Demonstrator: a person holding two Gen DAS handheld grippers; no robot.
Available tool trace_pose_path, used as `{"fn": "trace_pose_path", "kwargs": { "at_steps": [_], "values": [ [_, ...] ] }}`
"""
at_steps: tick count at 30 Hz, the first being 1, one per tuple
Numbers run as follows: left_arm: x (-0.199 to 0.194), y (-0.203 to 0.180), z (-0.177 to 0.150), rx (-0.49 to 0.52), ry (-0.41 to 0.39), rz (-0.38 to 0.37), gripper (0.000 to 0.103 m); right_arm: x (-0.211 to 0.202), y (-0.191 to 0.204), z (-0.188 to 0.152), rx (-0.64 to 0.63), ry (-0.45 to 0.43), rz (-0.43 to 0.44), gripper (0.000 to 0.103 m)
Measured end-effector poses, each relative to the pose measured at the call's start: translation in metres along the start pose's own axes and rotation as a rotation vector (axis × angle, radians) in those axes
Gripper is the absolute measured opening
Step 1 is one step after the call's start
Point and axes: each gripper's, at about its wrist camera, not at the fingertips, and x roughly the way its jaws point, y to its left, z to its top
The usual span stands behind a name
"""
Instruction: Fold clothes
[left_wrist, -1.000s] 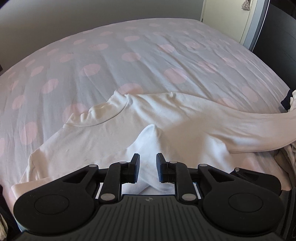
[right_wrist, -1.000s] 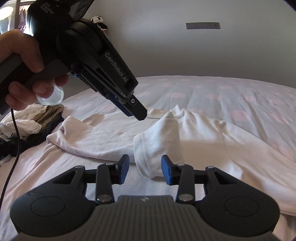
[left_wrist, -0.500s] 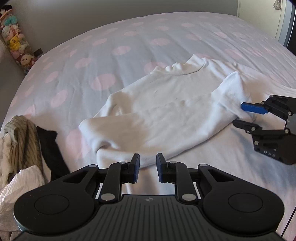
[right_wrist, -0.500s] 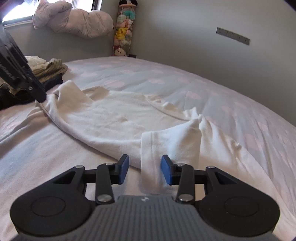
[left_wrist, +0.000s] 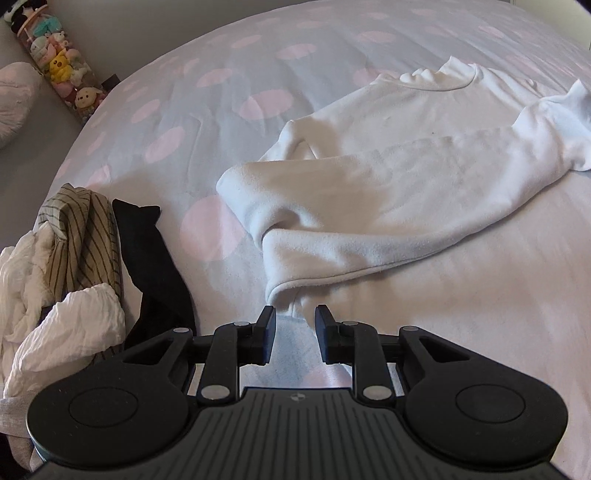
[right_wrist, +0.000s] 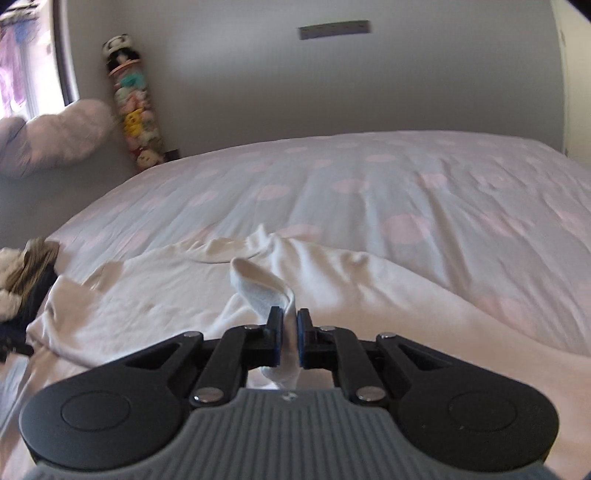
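Left wrist: pink-spotted bedspread (left_wrist: 258, 107) (rumpled), grey wall (right_wrist: 406, 81) behind.

A bed (left_wrist: 258, 59) in a pale sheet with pink dots carries everything. A white long-sleeved top (left_wrist: 388, 177) lies spread across it toward 2 o'clock in the left wrist view. At 9 o'clock a heap of crumpled clothes (left_wrist: 70, 258) sits at the bed's edge, a black garment (left_wrist: 155, 266) just beside it.
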Motion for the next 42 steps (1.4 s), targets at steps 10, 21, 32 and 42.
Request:
{"fn": "trace_pose_path", "kwargs": {
  "at_steps": [10,21,32,42],
  "values": [
    [0.003,-0.001,-0.001,-0.034,0.003,0.066,0.037,0.008,-0.038,-0.011,0.144,0.081,-0.044,0.008],
    [0.011,0.029,-0.008,-0.264,-0.040,-0.011,0.044,0.016,-0.050,-0.017,0.308,0.139,0.057,0.023],
    [0.006,0.021,-0.006,-0.233,-0.073,-0.016,0.004,-0.007,-0.059,-0.004,0.334,0.007,-0.012,0.005],
    [0.014,0.042,-0.027,-0.244,0.009,0.039,0.000,0.007,-0.073,-0.017,0.338,0.078,-0.105,0.005]
  ]
}}
